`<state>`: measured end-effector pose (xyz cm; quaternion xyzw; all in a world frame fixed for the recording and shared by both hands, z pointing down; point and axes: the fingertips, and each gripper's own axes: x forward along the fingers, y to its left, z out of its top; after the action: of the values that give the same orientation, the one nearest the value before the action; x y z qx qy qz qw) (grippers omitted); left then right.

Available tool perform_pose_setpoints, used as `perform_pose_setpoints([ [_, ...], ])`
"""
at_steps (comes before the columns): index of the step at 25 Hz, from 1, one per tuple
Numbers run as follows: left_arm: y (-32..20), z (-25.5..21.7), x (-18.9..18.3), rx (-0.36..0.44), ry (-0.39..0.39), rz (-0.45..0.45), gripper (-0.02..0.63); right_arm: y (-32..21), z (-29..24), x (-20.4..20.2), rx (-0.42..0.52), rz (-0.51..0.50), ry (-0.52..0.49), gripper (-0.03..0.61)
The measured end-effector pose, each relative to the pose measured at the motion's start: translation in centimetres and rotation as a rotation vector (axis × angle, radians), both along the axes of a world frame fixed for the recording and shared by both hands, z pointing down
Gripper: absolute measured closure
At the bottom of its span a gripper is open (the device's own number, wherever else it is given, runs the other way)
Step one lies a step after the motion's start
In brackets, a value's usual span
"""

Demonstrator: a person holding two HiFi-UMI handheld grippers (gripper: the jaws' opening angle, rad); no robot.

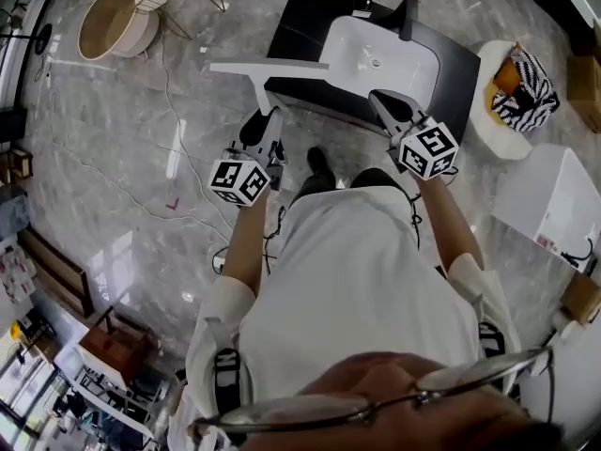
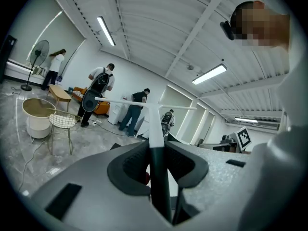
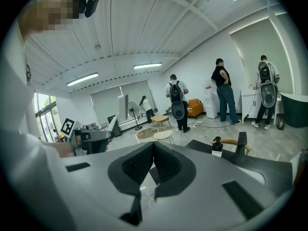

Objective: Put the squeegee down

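1. The left gripper (image 1: 266, 125) is clenched on the squeegee (image 1: 268, 65). In the left gripper view both pads press on the dark lower part of the handle (image 2: 159, 177), with no gap showing on either side.
2. The squeegee is therefore in the air and not resting on anything. Its handle runs straight out of the jaws along the gripper's own line, pointing away from the person.
3. At the far end the white blade (image 2: 144, 102) lies square across the handle, making a T. In the head view it runs left to right.
4. The coming move turns on how the blade lies against the black counter (image 1: 300, 26). In the head view, the blade's right part overlaps the counter's near left corner and its left part hangs over the marble floor (image 1: 141, 139). How high it sits above the top cannot be told.
5. The counter and its white basin (image 1: 376, 54) lie ahead and to the right of the blade, so a set-down there would likely mean carrying the T forward and rightward.
6. The right gripper (image 1: 387, 106) hovers near the counter's front edge, jaws together and empty, and well apart from the squeegee. The put-down falls to the left hand.
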<state>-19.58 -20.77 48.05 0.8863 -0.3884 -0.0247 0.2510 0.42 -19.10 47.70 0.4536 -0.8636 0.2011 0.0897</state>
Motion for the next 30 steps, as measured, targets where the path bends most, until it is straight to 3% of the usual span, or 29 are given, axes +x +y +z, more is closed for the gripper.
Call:
perform_pose_setpoints([
  [7,-4.1,1.5,1.8,-0.012,-0.028,0.080,0.518,-0.9,1.0,1.2,-0.037,0.074,0.001,0.572],
  [17,-8.9,5.8,6.3,-0.055,-0.084,0.121,0.518,-3.3,4.0,4.3,-0.092,0.118,-0.020,0.572],
  [30,-16.2,15.7,11.7,-0.155,-0.191,0.158,0.518,-9.9,8.7,8.1,-0.198,0.047,-0.027,0.572],
])
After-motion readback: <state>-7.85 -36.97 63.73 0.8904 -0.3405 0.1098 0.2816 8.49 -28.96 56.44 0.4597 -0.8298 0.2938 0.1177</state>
